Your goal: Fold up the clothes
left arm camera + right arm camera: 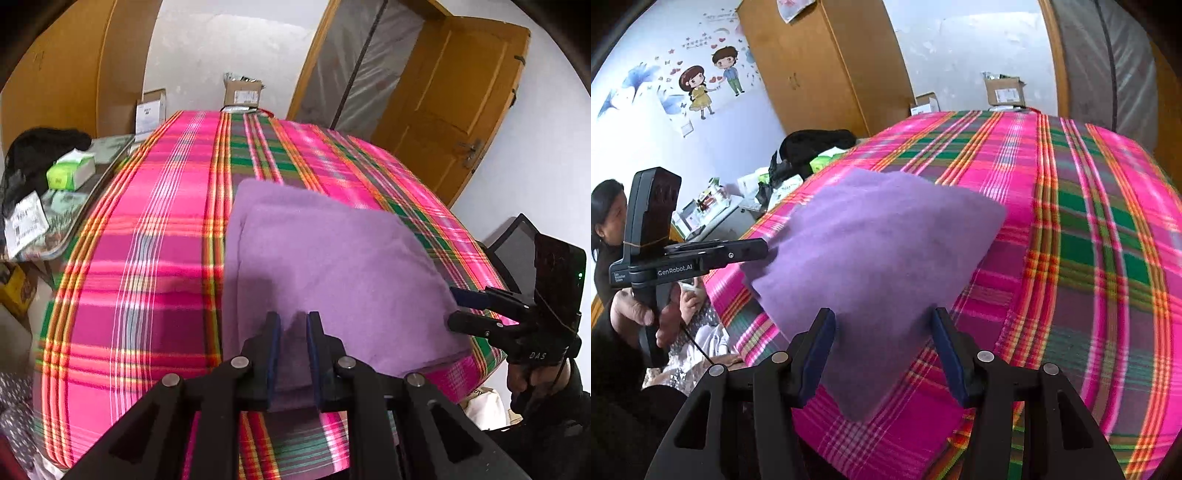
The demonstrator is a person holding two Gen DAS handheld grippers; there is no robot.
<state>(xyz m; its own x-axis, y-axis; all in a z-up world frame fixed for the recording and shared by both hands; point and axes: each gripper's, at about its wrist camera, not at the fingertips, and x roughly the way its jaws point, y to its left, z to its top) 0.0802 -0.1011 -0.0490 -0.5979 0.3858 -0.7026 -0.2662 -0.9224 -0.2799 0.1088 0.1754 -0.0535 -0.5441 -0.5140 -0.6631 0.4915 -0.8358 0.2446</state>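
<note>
A folded purple cloth (332, 258) lies on the pink plaid bed cover (147, 221). At the cloth's near edge my left gripper (293, 328) is shut on a raised pinch of it. The right wrist view shows this gripper (764, 249) from the side, with its tip at the cloth's left edge. My right gripper (882, 328) stands open, its fingers wide on either side of a corner of the purple cloth (879, 251), which lies flat between them. Seen from the left wrist, the right gripper (456, 306) meets the cloth's right edge, one finger above and one below.
A cluttered side table (66, 206) with boxes and a black bag stands left of the bed. Cardboard boxes (242, 94) sit past the far end. A wooden door (454, 110) is on the right and a wardrobe (820, 62) at the back. The person (605, 218) is at the near left.
</note>
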